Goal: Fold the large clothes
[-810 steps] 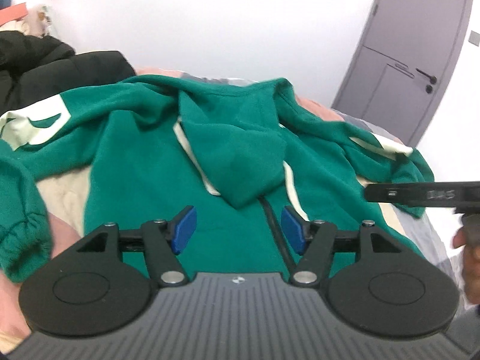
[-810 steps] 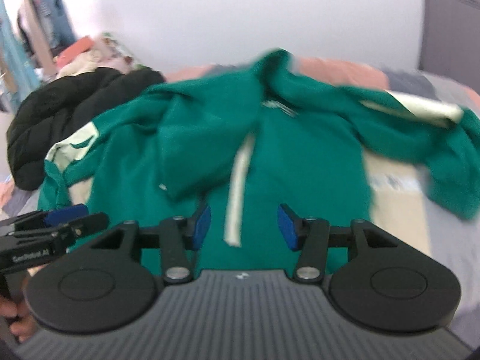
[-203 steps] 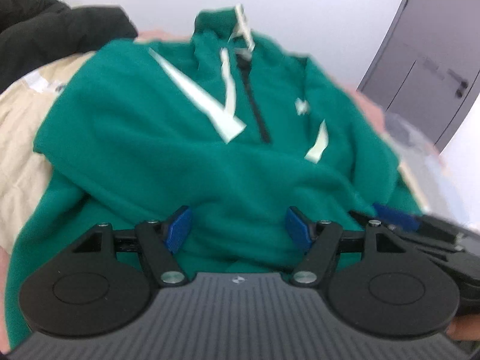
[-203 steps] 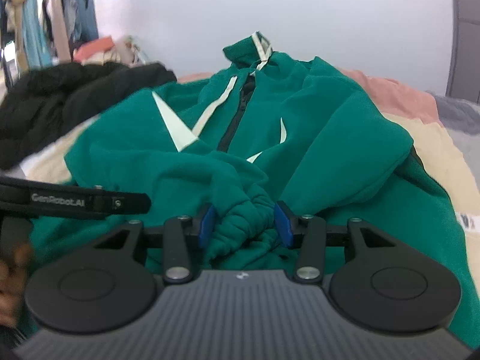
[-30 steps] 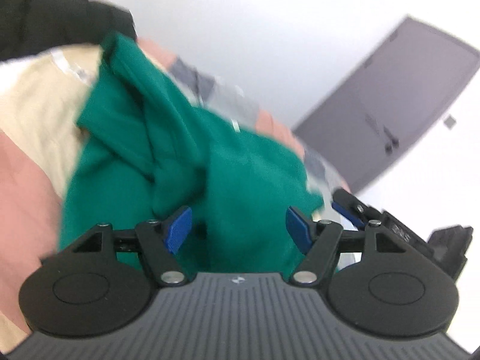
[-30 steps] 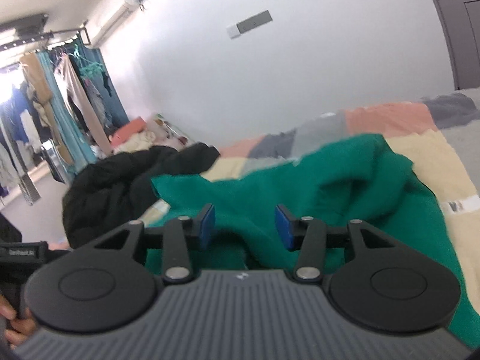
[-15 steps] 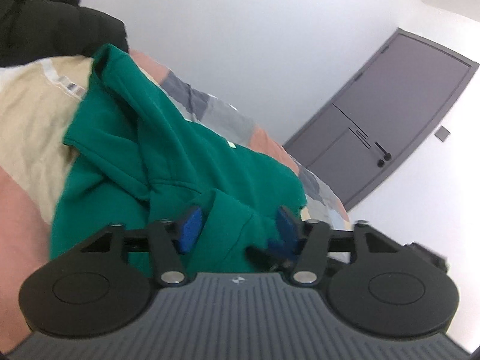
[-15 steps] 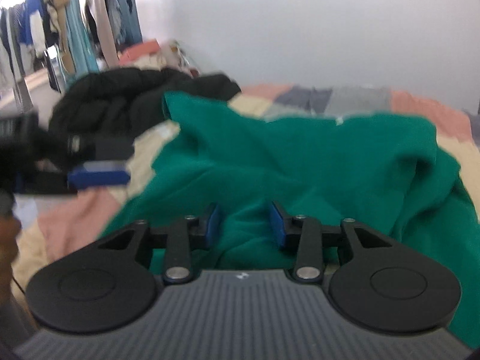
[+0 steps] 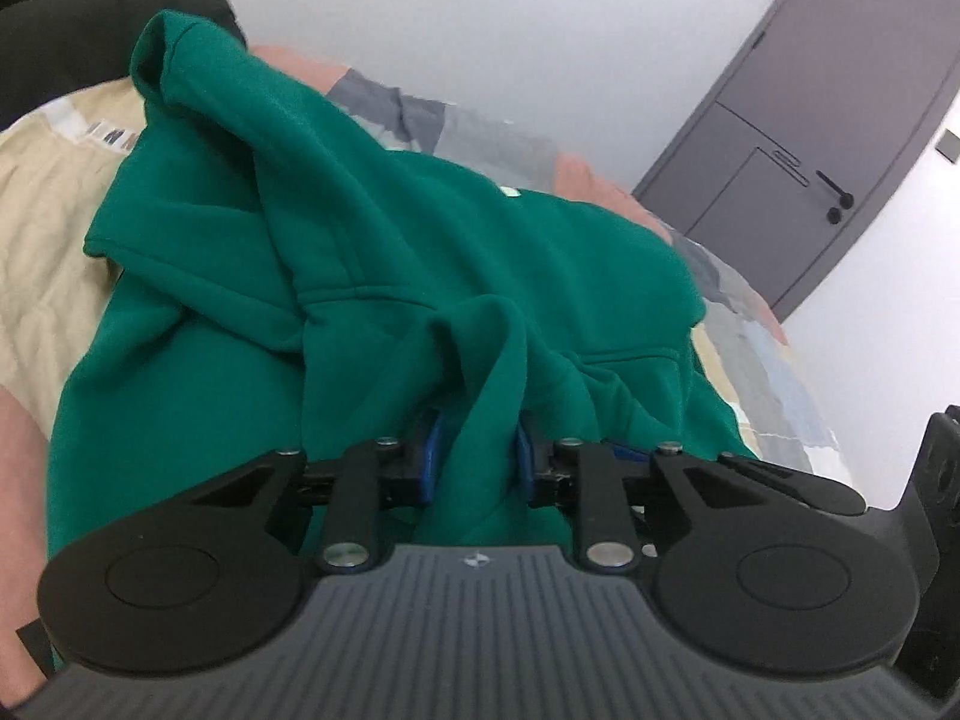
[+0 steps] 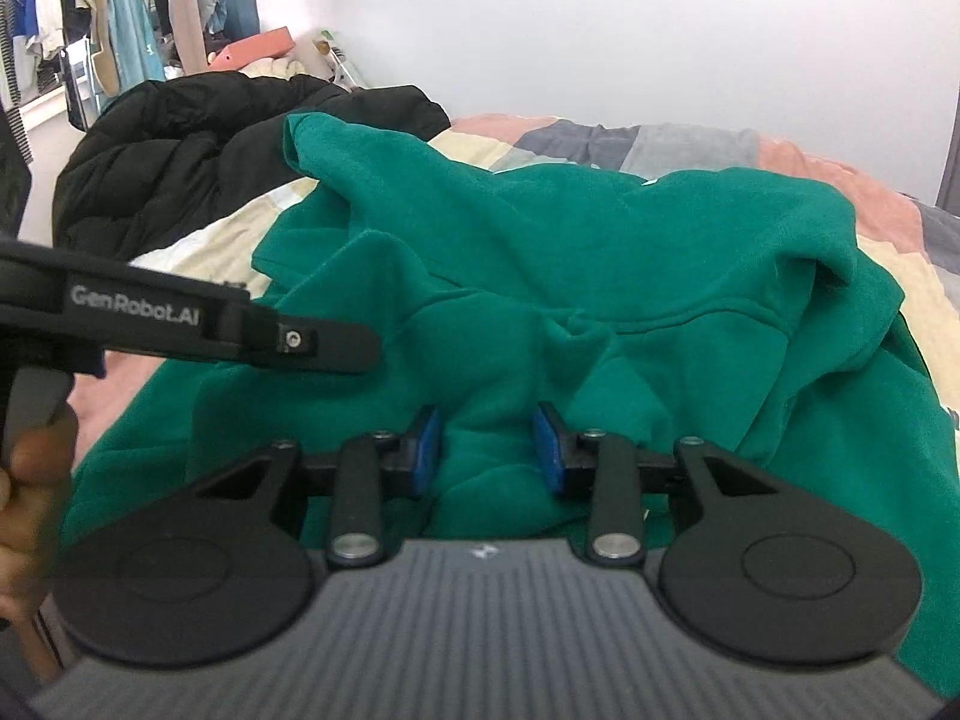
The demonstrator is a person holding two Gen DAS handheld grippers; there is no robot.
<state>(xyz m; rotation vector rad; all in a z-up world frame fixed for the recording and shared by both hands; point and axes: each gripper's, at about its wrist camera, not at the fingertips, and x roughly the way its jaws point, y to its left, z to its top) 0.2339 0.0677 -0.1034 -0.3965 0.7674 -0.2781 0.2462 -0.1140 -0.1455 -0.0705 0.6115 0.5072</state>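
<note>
Left gripper (image 9: 475, 461): jaws narrow, just been closing, blue pads (image 9: 431, 456) pinching a raised ridge of the green hoodie (image 9: 384, 252). Fabric fills the gap and stands up between the pads, so that reads as a grip. In the right wrist view the same tool shows as a black finger bar (image 10: 198, 324) coming in from the left edge, with the person's hand (image 10: 33, 480) on its handle.

Right gripper (image 10: 487, 450): jaws also narrow and just been closing. Bunched green cloth sits between the pads (image 10: 549, 447); the cloth bulges up in the gap and touches both pads, looks clamped on a fold near the hem.

Hoodie lies across the patchwork quilt (image 10: 888, 210) on the bed, folded over on itself, no zipper or white stripes showing. Black puffer jacket (image 10: 180, 144) beyond it at far left, touching the green collar end. Grey door (image 9: 816, 138) at right in the left wrist view; clothes rack (image 10: 120, 30) at far left in the right wrist view.

Versus a second ago: left jaws were wide with cloth only lying under them, now pinched on it. Right jaws were wider too. Both views sit lower and closer to the garment. Roughly seven seconds back the hoodie lay front up with zipper and stripes visible; now only plain green shows.
</note>
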